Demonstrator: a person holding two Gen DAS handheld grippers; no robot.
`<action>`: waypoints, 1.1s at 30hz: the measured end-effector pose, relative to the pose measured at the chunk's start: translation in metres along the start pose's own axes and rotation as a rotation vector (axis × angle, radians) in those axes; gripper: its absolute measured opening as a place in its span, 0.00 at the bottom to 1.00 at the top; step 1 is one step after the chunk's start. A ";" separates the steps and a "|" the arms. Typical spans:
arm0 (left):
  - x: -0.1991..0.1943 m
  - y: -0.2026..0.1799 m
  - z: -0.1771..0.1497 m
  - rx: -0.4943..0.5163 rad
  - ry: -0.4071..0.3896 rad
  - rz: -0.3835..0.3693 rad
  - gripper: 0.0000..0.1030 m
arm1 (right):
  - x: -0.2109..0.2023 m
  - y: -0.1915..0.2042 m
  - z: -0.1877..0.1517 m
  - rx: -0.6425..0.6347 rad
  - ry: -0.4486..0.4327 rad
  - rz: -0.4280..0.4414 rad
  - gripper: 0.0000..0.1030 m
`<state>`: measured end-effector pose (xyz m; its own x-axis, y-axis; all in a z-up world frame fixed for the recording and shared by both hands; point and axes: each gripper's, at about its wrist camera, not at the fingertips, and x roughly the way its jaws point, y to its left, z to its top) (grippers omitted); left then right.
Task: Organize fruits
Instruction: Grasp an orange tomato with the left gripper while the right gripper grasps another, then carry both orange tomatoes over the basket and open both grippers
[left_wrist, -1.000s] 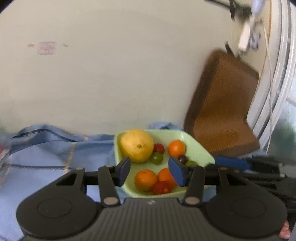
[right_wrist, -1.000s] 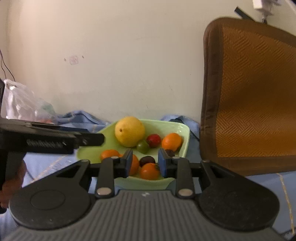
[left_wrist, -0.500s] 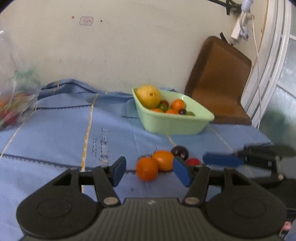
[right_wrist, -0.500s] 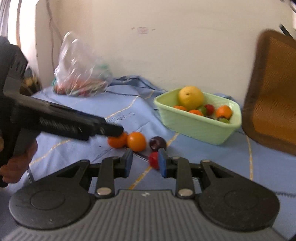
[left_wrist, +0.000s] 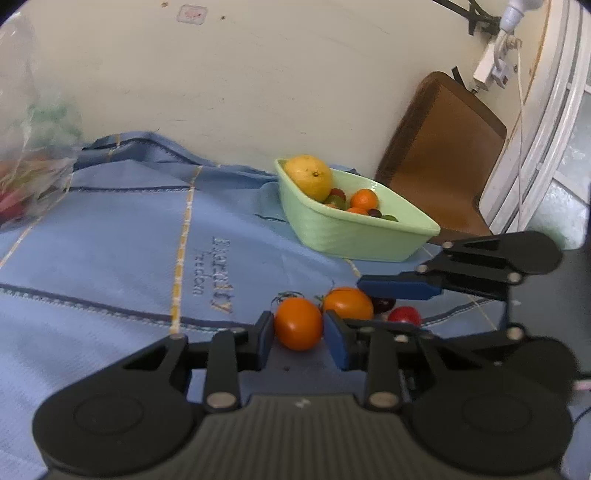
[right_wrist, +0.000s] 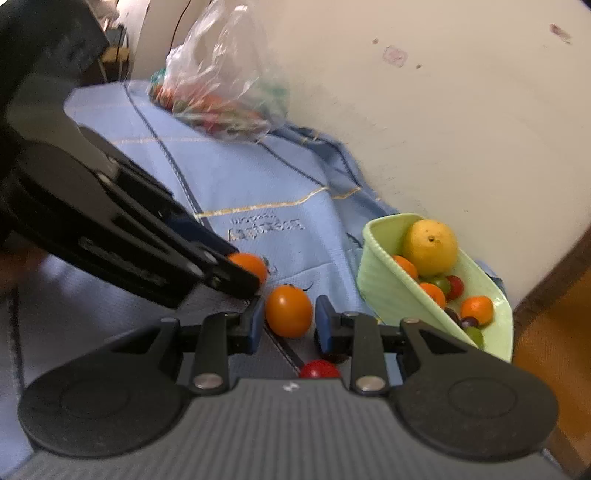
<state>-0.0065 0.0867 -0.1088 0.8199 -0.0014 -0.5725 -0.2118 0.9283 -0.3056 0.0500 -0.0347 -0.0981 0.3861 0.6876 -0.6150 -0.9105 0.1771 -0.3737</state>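
Two orange tomatoes, a dark fruit and a red tomato (left_wrist: 404, 315) lie on the blue cloth in front of a green bowl (left_wrist: 343, 236) that holds a yellow citrus (left_wrist: 310, 176) and several small fruits. My left gripper (left_wrist: 298, 336) has its blue pads against the sides of the nearer orange tomato (left_wrist: 297, 323), which rests on the cloth. My right gripper (right_wrist: 289, 326) is open around the second orange tomato (right_wrist: 289, 311), with gaps on both sides. The red tomato (right_wrist: 318, 369) sits just under the right gripper. The right gripper's finger (left_wrist: 399, 288) shows above the fruit in the left wrist view.
A clear plastic bag of produce (right_wrist: 221, 74) lies at the far left of the cloth by the wall. A brown woven chair back (left_wrist: 439, 155) stands behind and right of the bowl. A power strip and cables (left_wrist: 495, 62) hang at the upper right.
Both grippers have dropped from above the bowl to the loose fruit on the cloth. The left jaws have narrowed onto the nearer orange tomato; the right jaws have widened around the second one.
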 end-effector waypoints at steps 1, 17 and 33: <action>-0.001 0.002 0.000 -0.002 -0.001 0.005 0.29 | 0.002 0.001 0.000 -0.014 0.002 -0.008 0.33; -0.016 -0.054 -0.017 0.132 0.035 -0.155 0.29 | -0.091 0.007 -0.059 0.332 -0.062 -0.092 0.31; -0.037 -0.118 -0.068 0.195 0.065 -0.133 0.30 | -0.131 0.028 -0.109 0.525 -0.068 -0.118 0.32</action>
<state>-0.0479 -0.0481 -0.1035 0.7963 -0.1462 -0.5869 0.0073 0.9726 -0.2324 -0.0098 -0.1965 -0.1034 0.4954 0.6826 -0.5373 -0.8199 0.5717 -0.0297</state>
